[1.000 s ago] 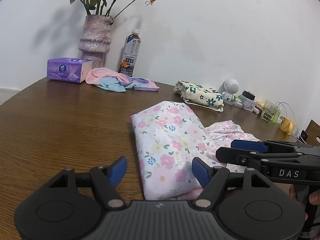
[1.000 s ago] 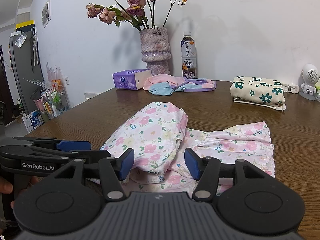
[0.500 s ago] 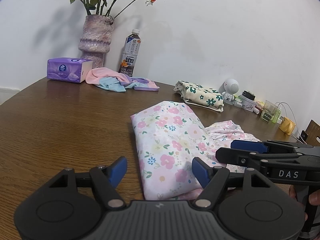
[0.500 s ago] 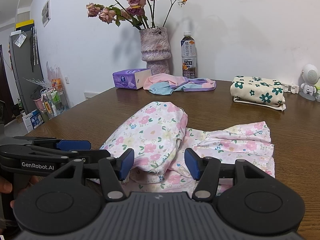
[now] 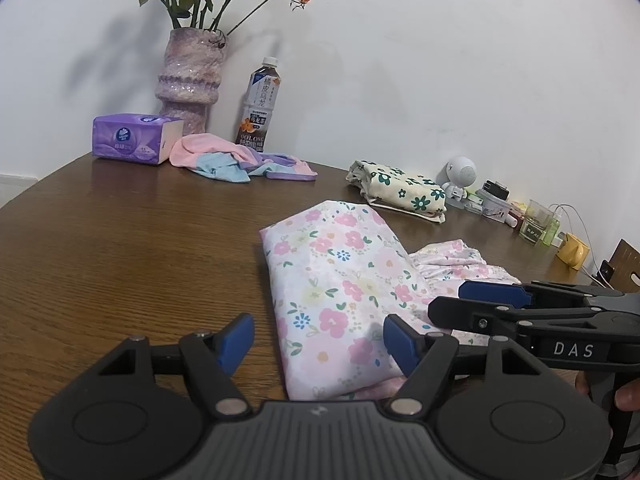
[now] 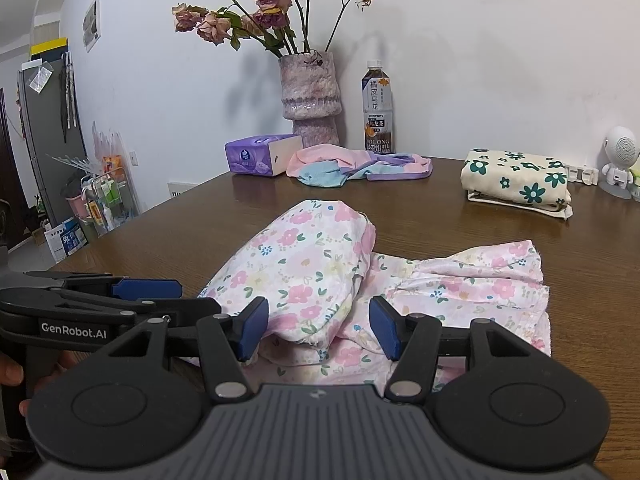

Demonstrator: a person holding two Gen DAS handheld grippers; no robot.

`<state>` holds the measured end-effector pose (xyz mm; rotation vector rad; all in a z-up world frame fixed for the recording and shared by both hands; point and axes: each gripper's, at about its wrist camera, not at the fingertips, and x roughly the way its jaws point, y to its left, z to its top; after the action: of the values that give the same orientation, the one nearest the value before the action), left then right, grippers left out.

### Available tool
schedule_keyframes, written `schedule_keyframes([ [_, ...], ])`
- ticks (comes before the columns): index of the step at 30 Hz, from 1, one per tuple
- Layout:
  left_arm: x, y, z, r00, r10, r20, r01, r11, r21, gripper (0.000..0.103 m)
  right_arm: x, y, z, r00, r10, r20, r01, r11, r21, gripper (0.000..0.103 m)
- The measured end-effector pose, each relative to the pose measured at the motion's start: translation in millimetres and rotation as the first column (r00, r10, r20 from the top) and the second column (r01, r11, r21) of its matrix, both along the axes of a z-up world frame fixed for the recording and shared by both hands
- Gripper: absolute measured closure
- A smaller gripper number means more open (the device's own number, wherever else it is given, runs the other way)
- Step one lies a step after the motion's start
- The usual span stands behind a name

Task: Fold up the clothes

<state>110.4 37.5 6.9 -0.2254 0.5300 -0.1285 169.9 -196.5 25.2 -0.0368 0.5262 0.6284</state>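
Floral clothing [image 5: 340,288] in pink and white lies on the brown wooden table [image 5: 120,248], near its front edge, partly folded: one thick folded part rests on top of a flatter, ruffled part [image 6: 472,280] that spreads out to the right. Going from the left along the far side of the table, a purple tissue box [image 5: 134,138] stands beside a mottled purple vase [image 5: 190,76] with dried roses, then a tea bottle [image 5: 260,106], and in front of these a loose pink, blue and purple garment [image 5: 240,162]. Further right sits a folded cream cloth with green flowers [image 5: 400,190], then a small white robot figure [image 5: 460,178] and a cluster of small items against the wall. The left gripper [image 5: 318,338] hovers low at the near end of the folded part, its jaws wide apart with the cloth's corner lying between the blue pads, gripping nothing. The right gripper [image 6: 318,328] is just beside it, also spread wide, with the rounded folded edge of the clothing between its blue pads [image 6: 382,332] but not pinched. Both grippers are close together over the near edge of the clothing.
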Motion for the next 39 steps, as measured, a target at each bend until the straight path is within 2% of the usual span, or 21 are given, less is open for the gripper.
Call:
schedule_keyframes([
  [39,0.8,2.7,-0.9,1.000,0.015,-0.011,-0.015,1.000,-0.009,0.033,1.2,0.6,-3.0,1.000,0.017,-0.015,-0.017,1.000,0.005,0.044],
])
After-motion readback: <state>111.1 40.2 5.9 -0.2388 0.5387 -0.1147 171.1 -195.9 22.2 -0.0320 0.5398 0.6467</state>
